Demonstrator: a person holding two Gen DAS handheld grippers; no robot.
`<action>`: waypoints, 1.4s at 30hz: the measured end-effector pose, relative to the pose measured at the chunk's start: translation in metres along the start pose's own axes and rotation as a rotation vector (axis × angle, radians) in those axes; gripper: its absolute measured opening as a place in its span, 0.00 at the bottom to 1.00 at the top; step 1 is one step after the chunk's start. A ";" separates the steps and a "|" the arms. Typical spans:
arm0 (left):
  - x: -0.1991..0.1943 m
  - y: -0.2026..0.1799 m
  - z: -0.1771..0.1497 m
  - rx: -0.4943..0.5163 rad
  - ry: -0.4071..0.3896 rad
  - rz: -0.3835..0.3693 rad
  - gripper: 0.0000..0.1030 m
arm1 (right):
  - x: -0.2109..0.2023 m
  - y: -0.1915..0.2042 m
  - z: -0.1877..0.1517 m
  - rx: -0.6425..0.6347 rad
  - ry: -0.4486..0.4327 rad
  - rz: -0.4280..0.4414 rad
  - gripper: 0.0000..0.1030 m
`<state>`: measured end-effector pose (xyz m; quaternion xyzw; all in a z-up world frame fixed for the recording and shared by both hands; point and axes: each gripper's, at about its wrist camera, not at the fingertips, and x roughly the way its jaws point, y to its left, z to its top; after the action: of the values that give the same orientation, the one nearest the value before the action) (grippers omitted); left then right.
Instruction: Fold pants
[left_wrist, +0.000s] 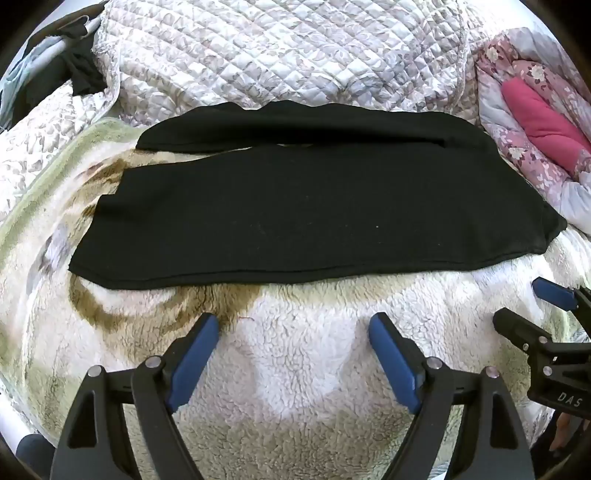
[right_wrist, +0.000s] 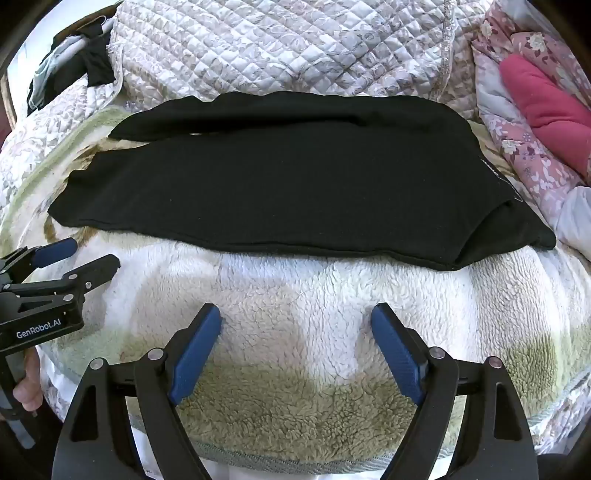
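Black pants (left_wrist: 295, 206) lie flat across a fleece blanket (left_wrist: 295, 354), legs side by side and running left, waist at the right; they also show in the right wrist view (right_wrist: 288, 184). My left gripper (left_wrist: 293, 325) is open and empty, hovering over the blanket just short of the pants' near edge. My right gripper (right_wrist: 295, 317) is open and empty, also short of the near edge. Each gripper shows in the other's view: the right one (left_wrist: 524, 306) at the right, the left one (right_wrist: 90, 254) at the left, both with jaws apart.
A quilted floral bedspread (left_wrist: 280, 55) is bunched behind the pants. A pink floral quilt with a magenta cushion (left_wrist: 546, 122) lies at the right. Dark and pale clothes (left_wrist: 70, 70) sit at the far left.
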<state>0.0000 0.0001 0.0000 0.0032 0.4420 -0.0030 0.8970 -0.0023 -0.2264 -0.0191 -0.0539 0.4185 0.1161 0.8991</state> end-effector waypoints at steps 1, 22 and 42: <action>0.000 0.000 0.000 -0.001 -0.003 -0.002 0.84 | 0.000 0.000 0.000 0.004 -0.002 0.003 0.81; 0.002 -0.004 0.005 0.009 0.007 0.008 0.86 | -0.001 -0.001 0.000 -0.003 0.004 -0.005 0.81; 0.005 -0.002 0.002 0.004 0.018 -0.005 0.86 | 0.002 0.000 0.003 -0.012 0.026 -0.002 0.81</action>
<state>0.0047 -0.0024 -0.0033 0.0037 0.4503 -0.0061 0.8928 0.0013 -0.2256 -0.0190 -0.0615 0.4293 0.1169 0.8935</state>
